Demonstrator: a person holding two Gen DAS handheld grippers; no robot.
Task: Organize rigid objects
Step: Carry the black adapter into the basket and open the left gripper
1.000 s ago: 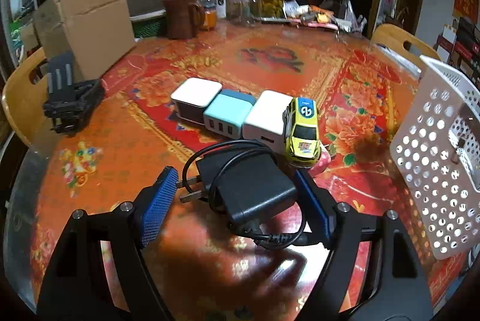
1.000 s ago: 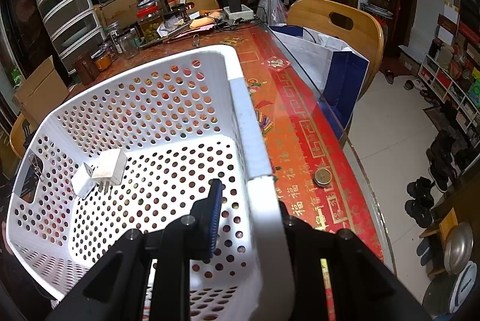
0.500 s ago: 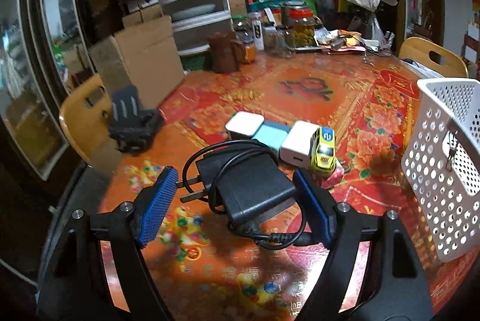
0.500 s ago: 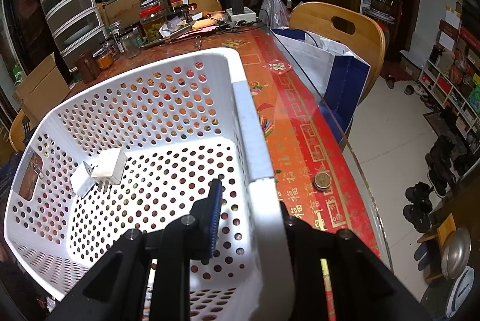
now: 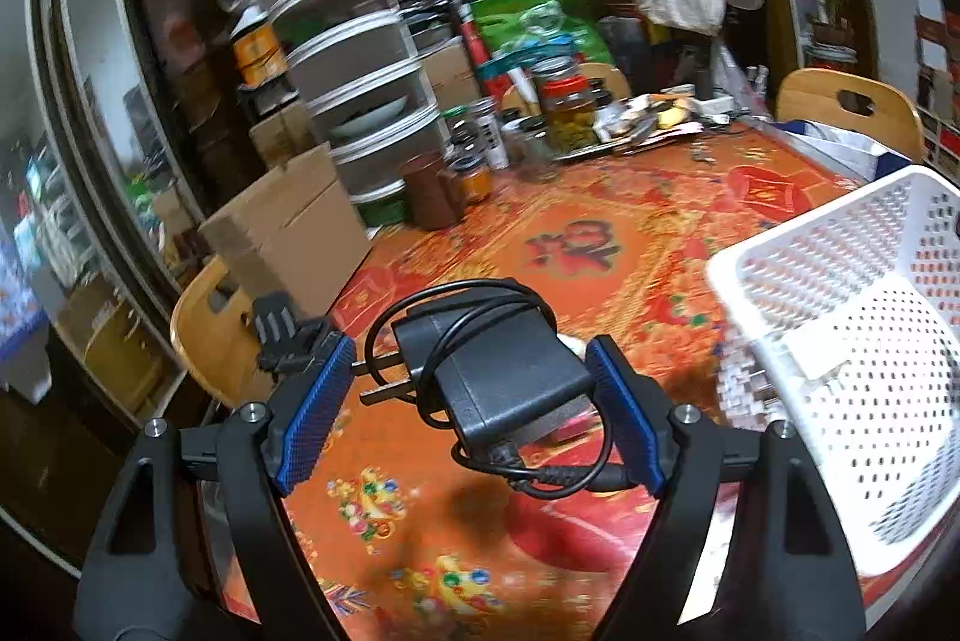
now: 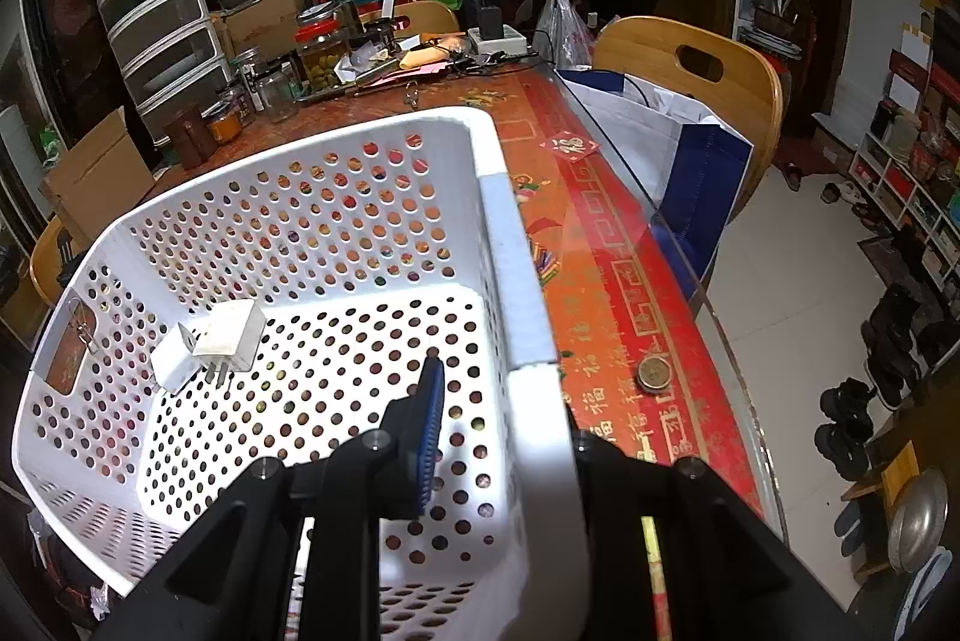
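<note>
Black plastic power adapter (image 5: 501, 371) with its thin black cord (image 5: 540, 473) looped around it is sitting between the blue pads of the left gripper (image 5: 474, 401), which is holding it up above the red flowery table (image 5: 600, 245). Its two metal prongs (image 5: 384, 377) are pointing toward the left pad. The white plastic basket full of round holes (image 5: 852, 341) is standing on the table, just to the right of the adapter.

The right gripper (image 6: 498, 437) is squeezing the near rim of the basket, one pad inside the basket and the other finger outside the wall. Two small white plug cubes (image 6: 210, 341) are lying together on the basket floor, near its left wall. A round brass coin (image 6: 653, 375) is lying on the table, just to the right of the basket.
</note>
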